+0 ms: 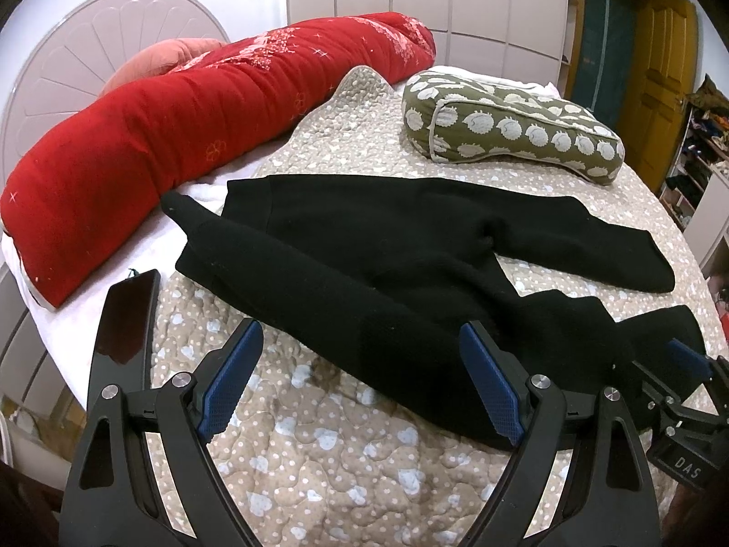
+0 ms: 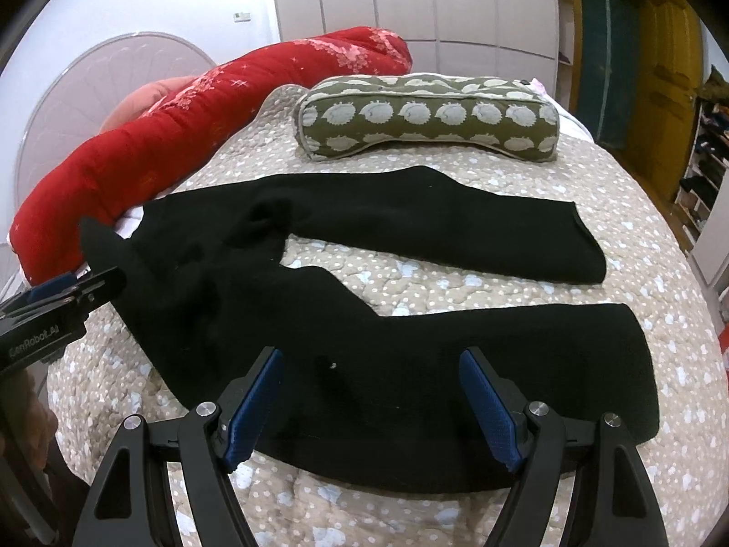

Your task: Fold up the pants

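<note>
Bed [image 2: 455,515]: black pants [image 2: 410,374] lie flat, unfolded, long axis crosswise to both tools, legs splayed. Right gripper [image 2: 371,403], fingers wide, hovers over the near leg. Left gripper [image 1: 360,378], also wide, sits nearer the waistband.

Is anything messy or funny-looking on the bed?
A little. The black pants lie with legs spread apart, and the waist end is bunched up into a peak beside the red blanket.
</note>
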### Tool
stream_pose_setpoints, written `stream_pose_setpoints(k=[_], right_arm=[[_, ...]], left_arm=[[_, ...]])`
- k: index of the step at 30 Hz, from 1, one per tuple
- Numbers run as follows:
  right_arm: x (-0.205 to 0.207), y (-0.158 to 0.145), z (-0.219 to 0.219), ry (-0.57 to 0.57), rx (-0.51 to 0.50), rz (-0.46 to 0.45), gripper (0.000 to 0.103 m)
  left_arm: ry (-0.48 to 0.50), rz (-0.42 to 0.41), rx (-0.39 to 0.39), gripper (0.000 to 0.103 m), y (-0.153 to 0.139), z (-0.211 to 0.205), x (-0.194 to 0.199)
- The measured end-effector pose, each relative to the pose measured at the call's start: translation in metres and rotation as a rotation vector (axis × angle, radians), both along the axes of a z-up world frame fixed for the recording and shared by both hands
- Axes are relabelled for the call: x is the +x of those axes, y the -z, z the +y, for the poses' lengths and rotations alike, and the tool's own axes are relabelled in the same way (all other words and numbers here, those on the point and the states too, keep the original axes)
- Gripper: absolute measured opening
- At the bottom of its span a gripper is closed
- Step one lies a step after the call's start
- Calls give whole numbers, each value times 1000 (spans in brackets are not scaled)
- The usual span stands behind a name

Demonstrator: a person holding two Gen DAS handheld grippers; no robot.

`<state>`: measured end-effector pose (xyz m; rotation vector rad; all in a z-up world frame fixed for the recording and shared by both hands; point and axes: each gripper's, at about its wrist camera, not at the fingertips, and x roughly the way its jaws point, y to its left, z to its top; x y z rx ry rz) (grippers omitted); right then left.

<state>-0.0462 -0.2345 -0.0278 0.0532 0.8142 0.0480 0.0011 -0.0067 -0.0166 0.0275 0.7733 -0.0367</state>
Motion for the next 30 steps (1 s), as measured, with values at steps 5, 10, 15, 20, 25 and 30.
stream_pose_setpoints(k=[5, 10, 15, 20, 25, 30], right_arm=[[4, 2, 5, -11, -7, 29, 78], [9, 0, 12, -32, -3, 15, 78], [13, 3, 20, -46, -25, 23, 78], [18, 5, 24, -56, -25, 31, 78], [25, 7, 32, -78, -21, 44, 78], [29, 9, 42, -104, -28, 47, 78]], left_arm=[[-2, 3, -2, 88, 2, 1, 2], [-10, 7, -7, 88, 4, 3, 4], [-10, 12, -10, 88, 4, 5, 4], [-14, 14, -13, 88, 5, 6, 5], [-27, 18, -20, 88, 5, 13, 8], [-31, 23, -24, 88, 6, 16, 9]])
